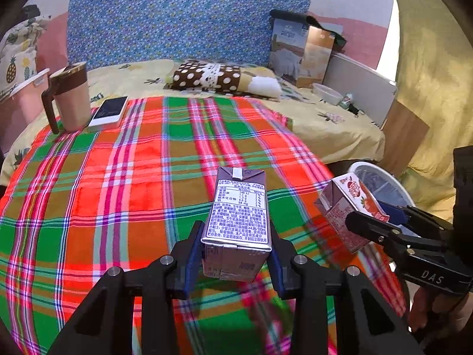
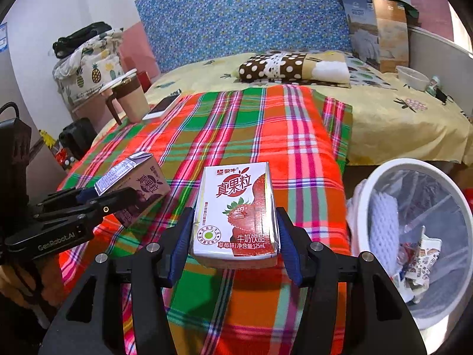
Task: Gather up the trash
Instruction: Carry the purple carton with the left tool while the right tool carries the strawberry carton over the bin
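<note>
Trash here is two small milk-drink cartons, each lifted clear of the red-and-green plaid cloth (image 1: 124,195) covering one bed (image 1: 331,130). One round white wastebasket (image 2: 363,207), lined with clear plastic and holding crumpled wrappers, stands off the bed's right edge. One pink lidded mug (image 1: 71,100) and one white phone (image 1: 109,112) sit near the cloth's far left corner. The purple carton (image 1: 239,224), nutrition panel up, is clamped between the left gripper (image 1: 236,254) fingers, partway open. The white-and-red strawberry carton (image 2: 236,213) is pinched between the right gripper (image 2: 233,245) fingers, likewise partway open.
</note>
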A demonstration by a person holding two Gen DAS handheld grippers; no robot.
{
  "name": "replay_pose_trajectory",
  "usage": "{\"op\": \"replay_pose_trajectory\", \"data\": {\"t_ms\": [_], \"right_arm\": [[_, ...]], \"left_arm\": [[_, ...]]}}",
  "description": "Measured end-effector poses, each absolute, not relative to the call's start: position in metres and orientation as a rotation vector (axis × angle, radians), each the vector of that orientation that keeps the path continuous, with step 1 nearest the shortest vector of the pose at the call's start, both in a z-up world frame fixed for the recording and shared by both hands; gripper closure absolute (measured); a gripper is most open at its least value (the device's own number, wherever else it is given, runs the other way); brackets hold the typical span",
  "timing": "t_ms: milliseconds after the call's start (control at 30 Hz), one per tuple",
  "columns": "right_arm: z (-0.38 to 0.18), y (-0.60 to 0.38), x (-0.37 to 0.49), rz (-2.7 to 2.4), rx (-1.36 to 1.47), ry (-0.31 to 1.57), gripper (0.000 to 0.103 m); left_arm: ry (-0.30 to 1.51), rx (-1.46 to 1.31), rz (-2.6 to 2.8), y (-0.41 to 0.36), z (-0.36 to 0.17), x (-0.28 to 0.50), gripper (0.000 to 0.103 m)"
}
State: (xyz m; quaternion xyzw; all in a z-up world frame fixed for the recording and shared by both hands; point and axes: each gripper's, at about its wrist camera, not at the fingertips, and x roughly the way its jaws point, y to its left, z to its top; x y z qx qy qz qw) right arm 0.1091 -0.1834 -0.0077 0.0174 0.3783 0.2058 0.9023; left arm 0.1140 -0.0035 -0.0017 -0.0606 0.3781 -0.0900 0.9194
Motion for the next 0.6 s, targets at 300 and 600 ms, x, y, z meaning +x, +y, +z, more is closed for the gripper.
{"op": "replay_pose_trajectory", "data": {"t_ms": [300, 600], "right_arm": [[0.0, -0.205, 0.107, 0.375, 0.058, 0.753, 0.048], [0.005, -0.235, 0.1, 0.306, 0.08, 0.724, 0.048]], "left_arm": [[0.764, -0.105, -0.242, -0.034, 0.009, 0.112, 0.064], [0.757, -0.08, -0.316, -0.074, 0.015, 0.116, 0.064]]}}
